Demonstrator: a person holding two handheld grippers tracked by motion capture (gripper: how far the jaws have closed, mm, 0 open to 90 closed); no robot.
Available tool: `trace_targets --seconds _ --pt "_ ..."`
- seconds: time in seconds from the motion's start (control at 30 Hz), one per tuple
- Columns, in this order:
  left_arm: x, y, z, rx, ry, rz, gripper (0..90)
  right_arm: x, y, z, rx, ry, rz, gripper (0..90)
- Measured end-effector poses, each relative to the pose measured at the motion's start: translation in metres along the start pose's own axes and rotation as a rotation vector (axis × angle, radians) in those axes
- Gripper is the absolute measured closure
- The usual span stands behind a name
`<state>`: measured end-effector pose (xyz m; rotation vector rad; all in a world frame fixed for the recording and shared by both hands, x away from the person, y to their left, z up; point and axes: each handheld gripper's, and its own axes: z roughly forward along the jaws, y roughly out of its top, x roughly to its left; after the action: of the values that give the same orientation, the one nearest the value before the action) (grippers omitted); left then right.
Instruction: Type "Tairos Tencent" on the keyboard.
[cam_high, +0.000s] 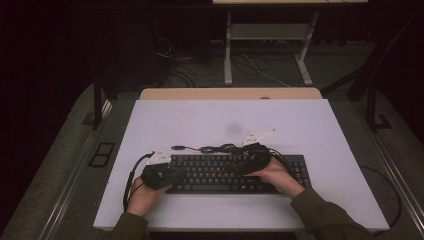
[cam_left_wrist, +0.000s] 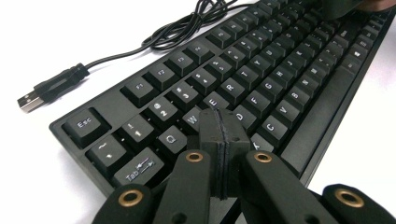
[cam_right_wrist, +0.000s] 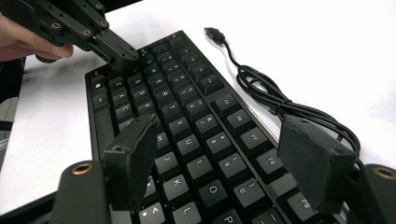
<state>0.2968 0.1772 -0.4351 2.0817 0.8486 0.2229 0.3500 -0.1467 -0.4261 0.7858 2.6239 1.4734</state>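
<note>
A black keyboard (cam_high: 220, 173) lies on the white table top (cam_high: 200, 120), near the person's side. Its black cable (cam_high: 215, 148) is bunched behind it and ends in a loose USB plug (cam_left_wrist: 29, 101). My left gripper (cam_left_wrist: 223, 122) is shut with nothing between its jaws, its tip pressing down on the keys around A and S at the keyboard's left end (cam_left_wrist: 140, 135). The right gripper view shows that left gripper (cam_right_wrist: 122, 57) touching the far keys. My right gripper (cam_right_wrist: 219, 156) hovers open over the keyboard's middle (cam_right_wrist: 187, 140), above the number and letter rows.
A wooden desk edge (cam_high: 230, 93) borders the far side of the table top. Beyond it stand a white table frame (cam_high: 270, 35) and loose cables on the floor. Bare white surface lies behind and beside the keyboard.
</note>
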Motion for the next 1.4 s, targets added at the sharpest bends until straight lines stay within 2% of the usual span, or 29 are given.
trace_targets --seconds 0.63,0.77,0.97,1.1,1.4 --pt "0.0008 -0.0016 0.0011 0.009 0.005 0.001 89.2 0.0002 0.0006 0.0017 0.004 0.004 -0.008 28.1" --pt "0.0005 -0.0021 0.0027 0.029 0.008 0.004 89.2 0.0001 0.0006 0.0017 0.004 0.003 -0.008 28.1" --pt "0.0002 -0.0017 0.0024 0.025 0.008 0.001 89.2 0.0004 0.0005 0.002 0.005 0.004 -0.009 28.1" --pt "0.0003 -0.0004 -0.0005 0.0 0.005 -0.002 89.2 0.0002 0.0006 0.0015 0.004 0.004 -0.008 28.1" --pt "0.0007 0.0008 -0.0029 -0.019 -0.007 -0.013 89.1 0.0001 0.0007 0.0005 0.001 0.003 -0.006 28.1"
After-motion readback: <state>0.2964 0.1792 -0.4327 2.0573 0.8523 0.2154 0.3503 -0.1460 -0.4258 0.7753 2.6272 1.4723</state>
